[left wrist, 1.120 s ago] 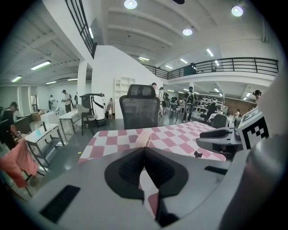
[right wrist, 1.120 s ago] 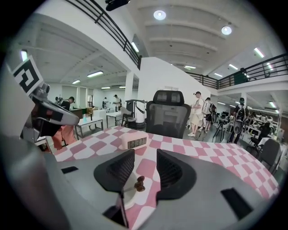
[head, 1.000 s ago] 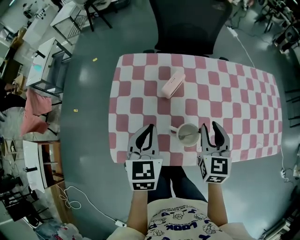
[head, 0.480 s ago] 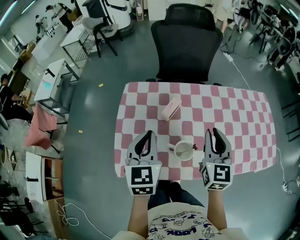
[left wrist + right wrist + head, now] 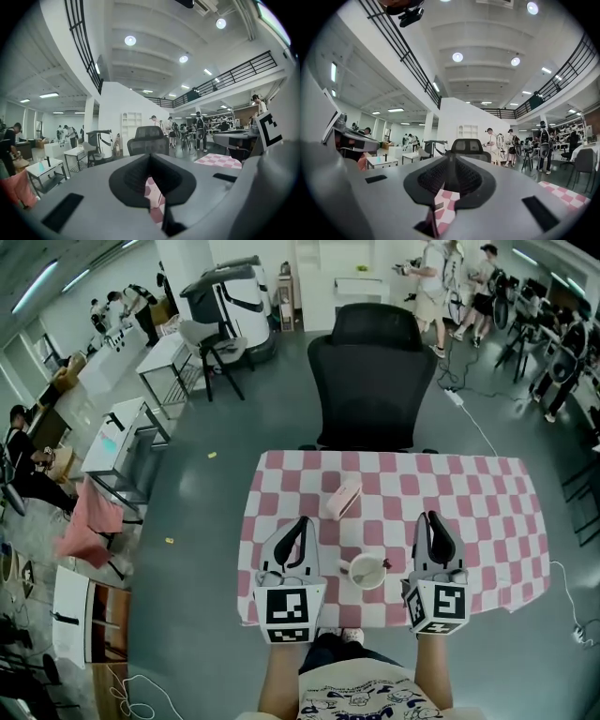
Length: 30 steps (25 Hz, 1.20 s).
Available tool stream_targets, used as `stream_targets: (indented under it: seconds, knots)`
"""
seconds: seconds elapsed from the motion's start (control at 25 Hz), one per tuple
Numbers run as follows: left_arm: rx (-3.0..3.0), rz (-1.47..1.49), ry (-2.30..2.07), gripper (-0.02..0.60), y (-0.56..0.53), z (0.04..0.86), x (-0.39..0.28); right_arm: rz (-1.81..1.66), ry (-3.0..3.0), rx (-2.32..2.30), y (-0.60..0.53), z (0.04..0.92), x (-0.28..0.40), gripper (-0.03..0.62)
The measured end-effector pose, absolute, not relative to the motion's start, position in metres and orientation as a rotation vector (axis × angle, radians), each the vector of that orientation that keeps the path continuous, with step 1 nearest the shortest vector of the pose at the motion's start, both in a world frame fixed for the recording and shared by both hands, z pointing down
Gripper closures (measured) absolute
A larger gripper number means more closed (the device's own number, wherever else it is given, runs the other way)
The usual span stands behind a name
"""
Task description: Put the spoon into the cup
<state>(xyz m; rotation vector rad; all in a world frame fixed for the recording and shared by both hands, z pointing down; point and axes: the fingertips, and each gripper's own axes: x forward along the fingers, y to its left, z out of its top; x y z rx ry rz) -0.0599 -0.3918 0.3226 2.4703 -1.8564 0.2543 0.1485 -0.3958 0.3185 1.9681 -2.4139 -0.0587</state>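
A white cup (image 5: 367, 571) stands near the front edge of the pink-and-white checked table (image 5: 487, 512). The spoon (image 5: 385, 564) sits in the cup, its dark end poking over the right rim. My left gripper (image 5: 301, 520) hovers left of the cup, fingers together and empty; in the left gripper view its tips (image 5: 150, 155) meet. My right gripper (image 5: 433, 517) hovers right of the cup. Its jaws are closing with nothing between them, and in the right gripper view its tips (image 5: 450, 157) touch. Both grippers point out level across the room.
A pink box (image 5: 343, 496) lies on the table behind the cup. A black office chair (image 5: 367, 381) stands at the table's far side. Desks, carts and several people fill the room beyond.
Both grippers have risen well above the table beside the cup. The right gripper's fingers, spread a second ago, have come together. The head view has tilted up and shows more of the room.
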Motion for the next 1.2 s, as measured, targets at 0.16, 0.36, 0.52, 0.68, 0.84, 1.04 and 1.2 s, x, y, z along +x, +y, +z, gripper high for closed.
stream_targets:
  seconds: [0.16, 0.36, 0.52, 0.68, 0.84, 1.04, 1.2]
  knots:
    - [2.504, 0.217, -1.877, 0.568, -0.386, 0.302, -0.056, -0.09, -2.447, 1.994, -0.389, 0.299, 0.152, 0.537]
    - [2.531, 0.183, -1.895, 0.568, -0.375, 0.285, -0.053, -0.108, -2.481, 2.013, -0.379, 0.281, 0.153, 0.551]
    - [2.542, 0.161, -1.901, 0.568, -0.372, 0.278, -0.051, -0.112, -2.504, 2.005, -0.376, 0.274, 0.154, 0.553]
    - [2.546, 0.149, -1.904, 0.568, -0.371, 0.276, -0.05, -0.109, -2.524, 2.0, -0.373, 0.271, 0.153, 0.56]
    - [2.547, 0.147, -1.906, 0.568, -0.371, 0.273, -0.049, -0.112, -2.526, 1.999, -0.374, 0.268, 0.154, 0.562]
    - [2.554, 0.153, -1.904, 0.568, -0.372, 0.272, -0.044, -0.108, -2.531, 1.998, -0.375, 0.267, 0.156, 0.562]
    - [2.558, 0.154, -1.9, 0.568, -0.373, 0.273, -0.041, -0.107, -2.53, 1.989, -0.376, 0.269, 0.157, 0.562]
